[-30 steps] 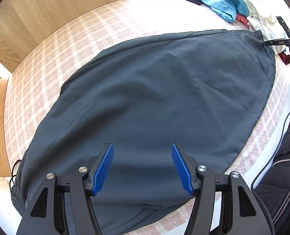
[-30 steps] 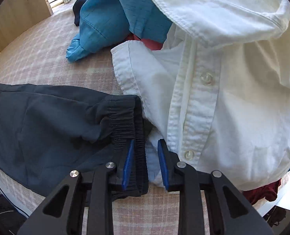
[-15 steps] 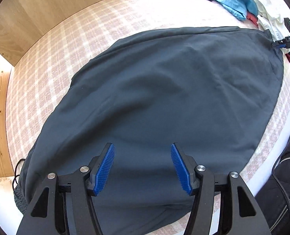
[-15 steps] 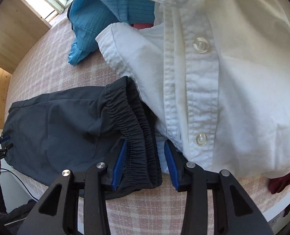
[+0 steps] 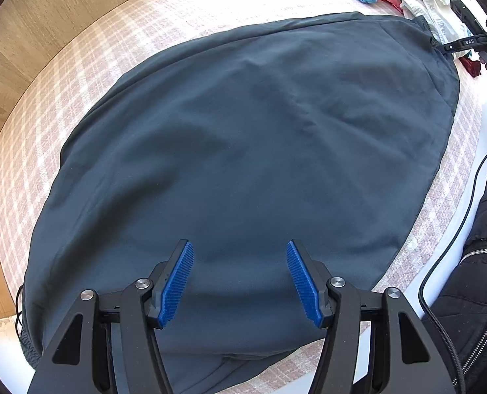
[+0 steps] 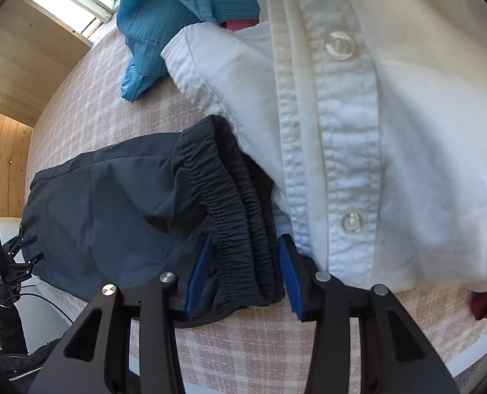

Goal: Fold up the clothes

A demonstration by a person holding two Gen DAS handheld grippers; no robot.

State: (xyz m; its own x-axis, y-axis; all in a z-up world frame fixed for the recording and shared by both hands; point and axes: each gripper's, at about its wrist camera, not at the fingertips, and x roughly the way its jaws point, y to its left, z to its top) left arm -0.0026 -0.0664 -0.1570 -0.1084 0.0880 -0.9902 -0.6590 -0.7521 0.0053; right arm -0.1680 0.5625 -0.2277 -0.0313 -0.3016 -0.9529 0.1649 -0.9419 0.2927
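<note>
A dark grey garment lies spread flat on the pink checked bed cover. My left gripper hovers open and empty over its near end. The garment's gathered elastic band lies between the jaws of my right gripper, which stand partly apart, one on each side of the band without pinching it. The right gripper also shows far right in the left wrist view, at the garment's far end. The left gripper shows small at the left edge of the right wrist view.
A white button shirt lies against the elastic band, partly over it. A blue garment and a dark red one lie nearby. A wooden wall borders the bed. A black cable hangs at the bed edge beside a black jacket.
My right gripper's jaws have opened wider around the elastic band and the view has tilted. My left gripper has moved forward over the dark garment, still open.
</note>
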